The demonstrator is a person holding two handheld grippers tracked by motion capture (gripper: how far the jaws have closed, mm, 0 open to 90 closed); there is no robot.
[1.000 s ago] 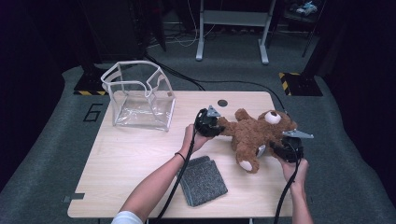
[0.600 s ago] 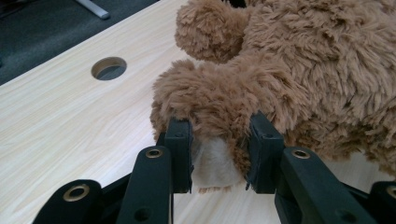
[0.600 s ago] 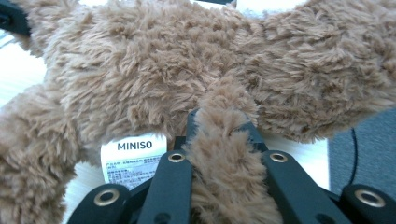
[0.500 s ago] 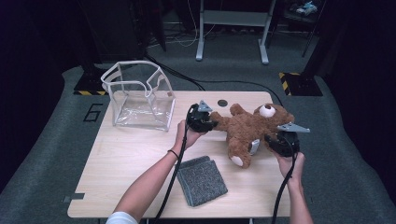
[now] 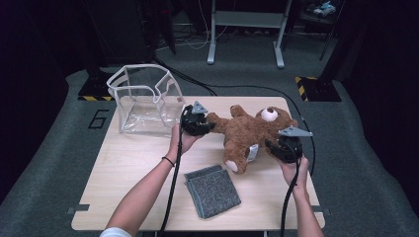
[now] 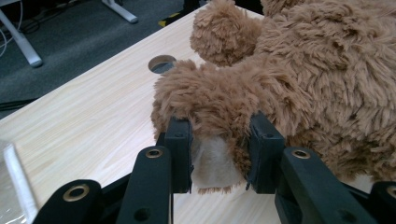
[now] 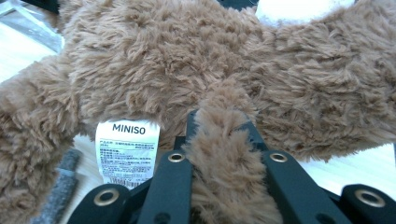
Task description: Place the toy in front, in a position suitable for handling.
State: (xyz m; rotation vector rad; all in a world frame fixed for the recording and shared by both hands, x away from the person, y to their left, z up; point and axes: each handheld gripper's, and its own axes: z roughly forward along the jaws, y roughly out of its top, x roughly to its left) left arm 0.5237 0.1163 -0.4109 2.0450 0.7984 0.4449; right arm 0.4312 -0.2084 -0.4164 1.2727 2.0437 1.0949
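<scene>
A brown teddy bear [image 5: 245,132] hangs spread between my two grippers, just above the wooden table [image 5: 133,168]. My left gripper [image 5: 206,126] is shut on one of its paws, and in the left gripper view [image 6: 218,156] the black pads squeeze the fur and the pale sole. My right gripper [image 5: 273,146] is shut on another limb at the bear's right side. The right gripper view [image 7: 219,140] has that furry limb [image 7: 224,172] pinched between the jaws, with a white MINISO label [image 7: 127,149] beside it.
A clear plastic bag [image 5: 143,101] with white edging stands open at the table's back left, close to my left hand. A folded grey cloth [image 5: 212,191] lies near the front edge. A round hole [image 6: 162,64] in the tabletop lies beyond the bear.
Both hands have carried the bear to the left and lifted it a little, toward the clear bag. The grips on the limbs are unchanged.
</scene>
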